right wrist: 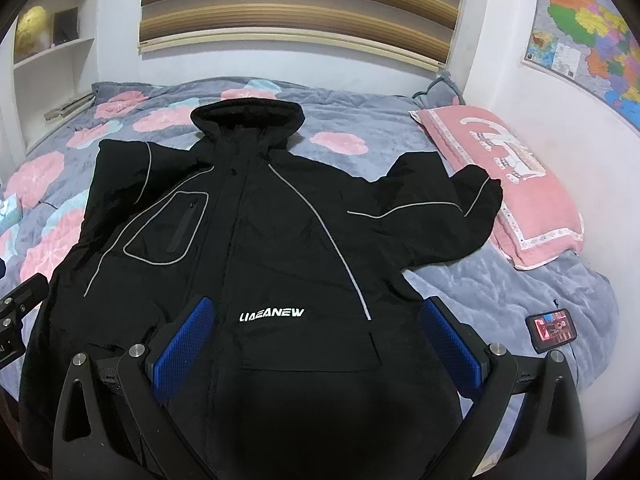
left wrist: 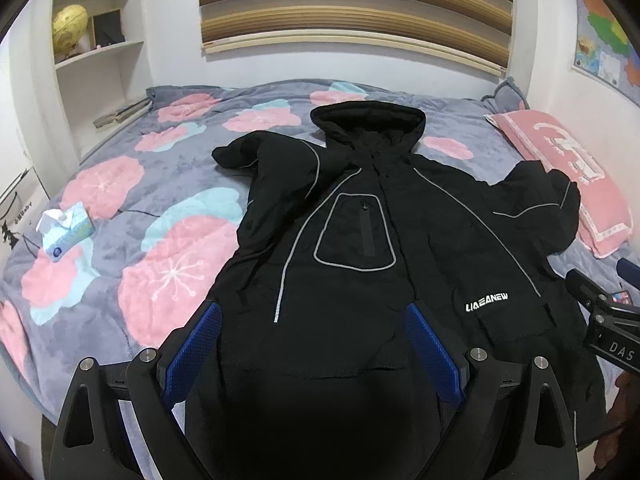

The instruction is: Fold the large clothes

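The black hooded nylon jacket (left wrist: 360, 240) lies hood toward twelve o'clock; left gripper (left wrist: 316, 344) and right gripper (right wrist: 316, 336) hover spread over its hem.

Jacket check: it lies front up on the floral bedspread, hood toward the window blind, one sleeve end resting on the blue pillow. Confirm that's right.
One detail is off: the pillow is pink, not blue. The right wrist view shows the black jacket front up on the floral bedspread, its hood toward the window blind, and one sleeve end lying against that pink pillow.
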The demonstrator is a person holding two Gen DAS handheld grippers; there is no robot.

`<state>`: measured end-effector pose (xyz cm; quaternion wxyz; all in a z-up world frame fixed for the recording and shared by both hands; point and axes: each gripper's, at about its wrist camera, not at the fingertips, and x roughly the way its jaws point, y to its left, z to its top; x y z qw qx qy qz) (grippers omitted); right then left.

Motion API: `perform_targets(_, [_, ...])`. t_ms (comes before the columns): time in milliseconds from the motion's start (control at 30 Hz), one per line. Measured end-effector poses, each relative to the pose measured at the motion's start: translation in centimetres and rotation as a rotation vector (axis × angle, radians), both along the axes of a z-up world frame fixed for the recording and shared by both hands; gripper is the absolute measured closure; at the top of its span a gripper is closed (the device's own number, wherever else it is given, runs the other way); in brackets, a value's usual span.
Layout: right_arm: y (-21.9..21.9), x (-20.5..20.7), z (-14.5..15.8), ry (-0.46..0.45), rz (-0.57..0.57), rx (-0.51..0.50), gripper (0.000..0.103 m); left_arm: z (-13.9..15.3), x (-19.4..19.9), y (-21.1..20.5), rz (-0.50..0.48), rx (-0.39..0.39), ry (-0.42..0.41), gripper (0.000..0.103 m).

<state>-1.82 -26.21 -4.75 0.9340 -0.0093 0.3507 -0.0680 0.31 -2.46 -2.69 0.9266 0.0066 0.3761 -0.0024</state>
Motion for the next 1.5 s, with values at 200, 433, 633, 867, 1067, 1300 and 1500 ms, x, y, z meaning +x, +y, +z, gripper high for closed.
perform_targets(200, [0.7, 1.0, -0.5, 0.018, 0.016, -0.009, 0.000, -0.5, 0.7, 0.1, 0.016, 0.025, -0.005, 0.010])
perform_targets(433, [0.8, 1.5, -0.7, 0.022, 0.017, 0.000, 0.000, -0.8, 1.3, 0.5, 0.013, 0.000, 0.011, 0.010])
perform_targets(633, [0.8, 1.7, -0.9, 0.036, 0.019, 0.009, 0.000, -0.8, 1.2, 0.2, 0.005, 0.005, 0.009, 0.010])
perform_targets(867, [1.3, 2.5, -1.5, 0.052, 0.020, -0.006, 0.000, -1.2, 1.6, 0.9, 0.011, -0.013, 0.013, 0.010])
perform_targets(1067, [2.3, 4.5, -1.8, 0.072, 0.055, -0.027, 0.000, -1.2, 3.2, 2.4, 0.013, -0.015, 0.015, 0.010])
perform_targets(1300, [1.5, 11.4, 0.2, -0.025, 0.163, 0.050, 0.000, 2.3, 8.1, 9.1, 0.058, -0.078, -0.095, 0.010])
perform_targets(1500, [0.6, 19.6, -4.0, -0.031, 0.301, 0.208, 0.003, 1.2, 17.1, 14.7, 0.026, -0.210, -0.028, 0.009])
